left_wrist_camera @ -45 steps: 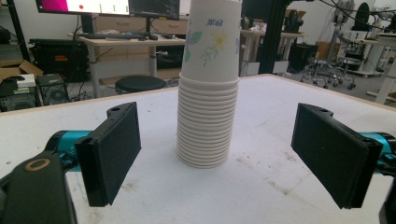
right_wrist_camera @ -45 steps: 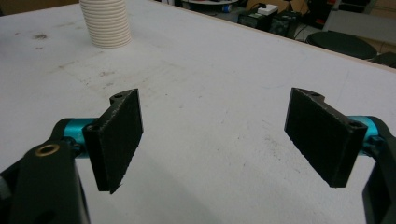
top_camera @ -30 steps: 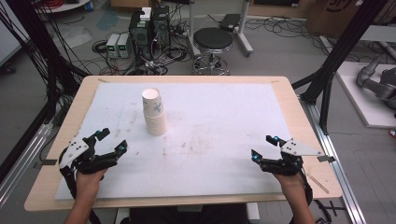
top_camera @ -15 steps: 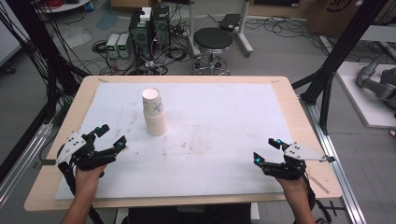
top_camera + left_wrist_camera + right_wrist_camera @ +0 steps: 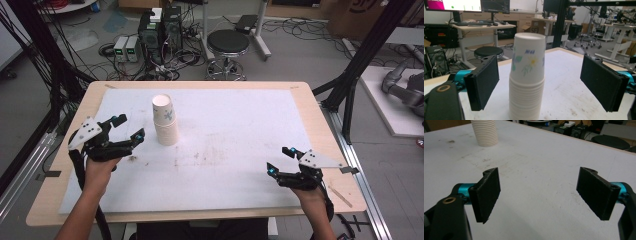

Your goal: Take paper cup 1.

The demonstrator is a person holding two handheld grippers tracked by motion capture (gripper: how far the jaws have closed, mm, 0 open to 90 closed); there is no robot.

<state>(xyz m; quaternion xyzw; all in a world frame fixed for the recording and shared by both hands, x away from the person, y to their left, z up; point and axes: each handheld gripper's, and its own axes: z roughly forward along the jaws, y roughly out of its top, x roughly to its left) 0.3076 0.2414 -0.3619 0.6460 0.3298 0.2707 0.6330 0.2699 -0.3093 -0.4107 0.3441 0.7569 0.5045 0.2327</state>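
Stack of paper cups [image 5: 165, 121] upright on stained white mat [image 5: 235, 150] over wooden table [image 5: 320, 125], left gripper [image 5: 125, 129] jaws wide just left of stack, right gripper [image 5: 281, 161] jaws wide well right, black stool [image 5: 227, 45] and computer towers [image 5: 160, 27] beyond table.

Matt paper cups [image 5: 527, 75] — white, ribbed rims — on a scuffed wooden-edged table [image 5: 320, 125].

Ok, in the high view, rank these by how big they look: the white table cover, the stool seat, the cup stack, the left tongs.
1. White table cover, by far the largest.
2. Stool seat, though it sits farther from the camera.
3. Left tongs and cup stack look about alike; I would not rank them.
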